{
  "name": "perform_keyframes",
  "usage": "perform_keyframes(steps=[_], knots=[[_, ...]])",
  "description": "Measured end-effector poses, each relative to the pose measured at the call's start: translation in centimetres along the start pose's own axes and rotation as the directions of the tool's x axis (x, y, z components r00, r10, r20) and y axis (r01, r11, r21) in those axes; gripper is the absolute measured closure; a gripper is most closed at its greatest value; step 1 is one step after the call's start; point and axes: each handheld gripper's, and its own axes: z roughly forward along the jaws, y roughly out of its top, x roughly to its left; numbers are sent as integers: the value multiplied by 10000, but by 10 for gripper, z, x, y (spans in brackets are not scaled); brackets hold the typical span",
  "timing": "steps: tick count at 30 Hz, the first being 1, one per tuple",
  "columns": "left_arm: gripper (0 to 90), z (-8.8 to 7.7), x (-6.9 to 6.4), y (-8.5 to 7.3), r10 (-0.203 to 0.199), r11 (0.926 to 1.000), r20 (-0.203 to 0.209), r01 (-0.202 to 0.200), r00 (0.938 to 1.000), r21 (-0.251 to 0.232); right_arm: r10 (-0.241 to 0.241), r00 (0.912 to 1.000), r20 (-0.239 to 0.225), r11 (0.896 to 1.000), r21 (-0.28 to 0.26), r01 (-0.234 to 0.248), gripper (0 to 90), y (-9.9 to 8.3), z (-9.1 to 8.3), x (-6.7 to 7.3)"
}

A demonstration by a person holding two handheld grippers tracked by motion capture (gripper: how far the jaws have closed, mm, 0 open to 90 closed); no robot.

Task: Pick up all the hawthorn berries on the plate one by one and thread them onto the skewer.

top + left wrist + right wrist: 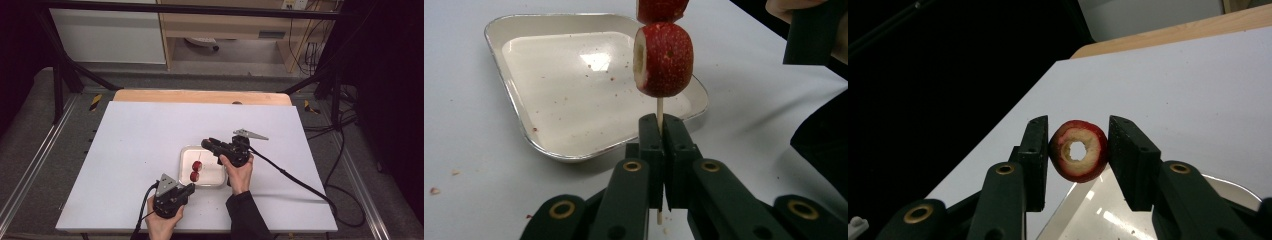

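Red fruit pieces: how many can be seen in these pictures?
3. Two fruit pieces sit on the skewer held by the left gripper, above the tray. One is between the right gripper jaws.

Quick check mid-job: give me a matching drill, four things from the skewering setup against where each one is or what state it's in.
1. skewer
2. cored fruit piece
3. tray
4. left gripper

A. lying on the white table
B. between the right gripper's pads
C. carrying two red pieces
D. shut on a thin stick

Pairs: 1-C, 2-B, 3-A, 4-D
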Motion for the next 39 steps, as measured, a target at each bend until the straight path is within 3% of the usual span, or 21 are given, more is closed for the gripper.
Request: perform_keyframes(steps=[10, 14, 39], knots=[[880, 10, -8, 1, -820, 9966, -18, 820, 9966, -103, 72, 9993, -380, 9962, -867, -105, 619, -5, 2, 4], [880, 13, -9, 3, -952, 9954, -33, 952, 9954, -76, 20, 9991, -415, 9943, -1063, -64, 619, -7, 2, 5], [881, 15, -4, 8, -1241, 9921, 129, 1239, 9922, 187, -658, 9965, -518, 9941, -892, 610, 619, -10, 1, 5]])
